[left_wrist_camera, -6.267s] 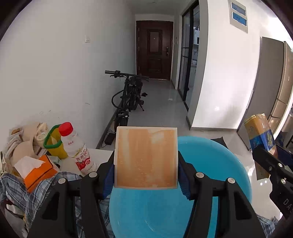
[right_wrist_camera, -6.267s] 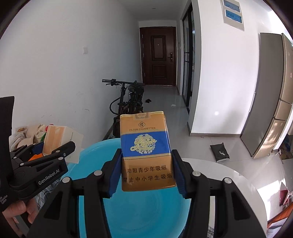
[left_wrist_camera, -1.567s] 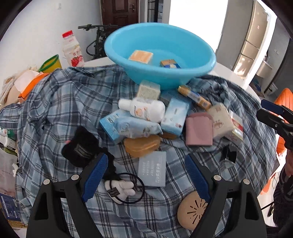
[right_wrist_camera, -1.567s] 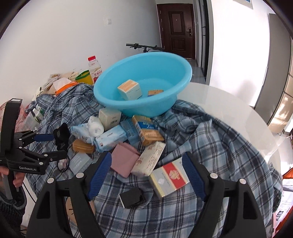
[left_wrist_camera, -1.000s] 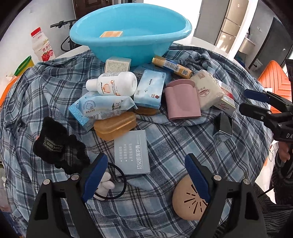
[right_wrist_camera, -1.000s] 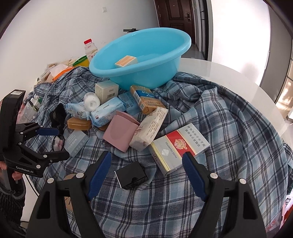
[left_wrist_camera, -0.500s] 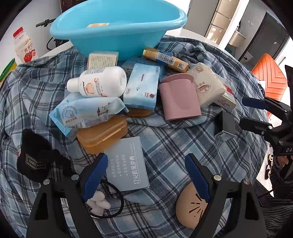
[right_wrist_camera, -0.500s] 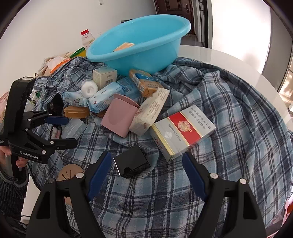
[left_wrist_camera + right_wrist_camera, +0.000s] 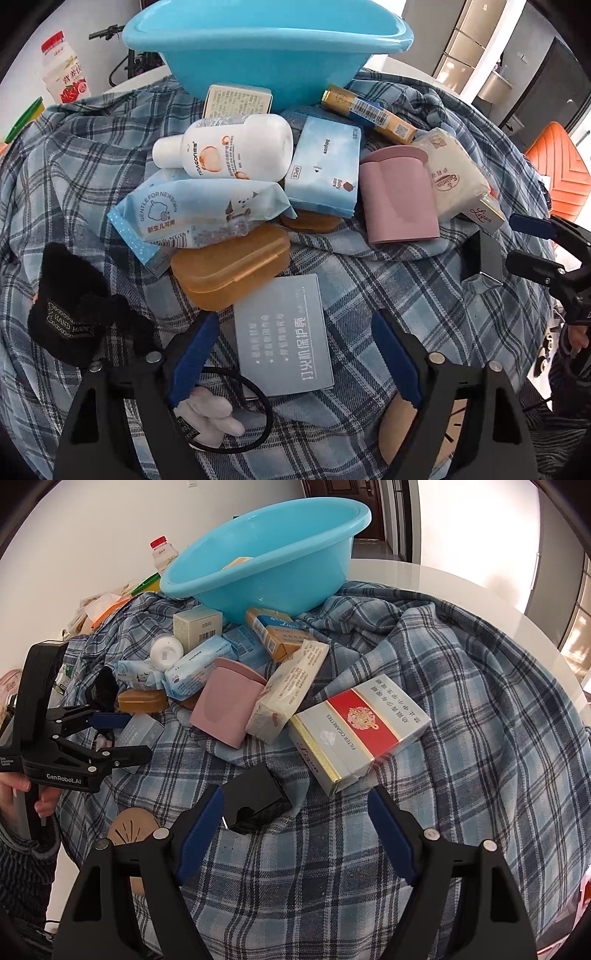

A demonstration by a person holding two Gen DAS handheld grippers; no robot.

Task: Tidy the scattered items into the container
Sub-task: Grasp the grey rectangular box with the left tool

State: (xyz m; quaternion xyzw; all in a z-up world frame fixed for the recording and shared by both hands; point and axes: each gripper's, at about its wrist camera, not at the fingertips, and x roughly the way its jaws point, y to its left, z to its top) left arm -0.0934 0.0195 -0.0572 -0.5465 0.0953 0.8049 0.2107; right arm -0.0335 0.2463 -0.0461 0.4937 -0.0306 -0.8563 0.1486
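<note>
A blue basin [image 9: 266, 40] stands at the far side of a plaid cloth; it also shows in the right wrist view [image 9: 266, 561]. Scattered items lie before it. My left gripper [image 9: 295, 354] is open and empty, low over a grey card pack [image 9: 284, 332], near an orange case [image 9: 229, 266]. My right gripper [image 9: 295, 827] is open and empty, just short of a red-and-silver cigarette carton [image 9: 358, 731] and a black box [image 9: 255, 797]. A pink case [image 9: 229, 705] and a white lotion bottle [image 9: 229, 147] lie in the pile.
A black pouch [image 9: 70, 306] and a hair tie with a white charm [image 9: 214, 410] lie at the left gripper's left. A tan round disc [image 9: 133, 827] lies near the cloth's front edge. A drink bottle [image 9: 62, 70] stands far left. An orange chair [image 9: 557, 166] is on the right.
Both grippers released their boxes into the basin, pulled back and came down over the pile. In the last second both moved lower and closer to the items, still open.
</note>
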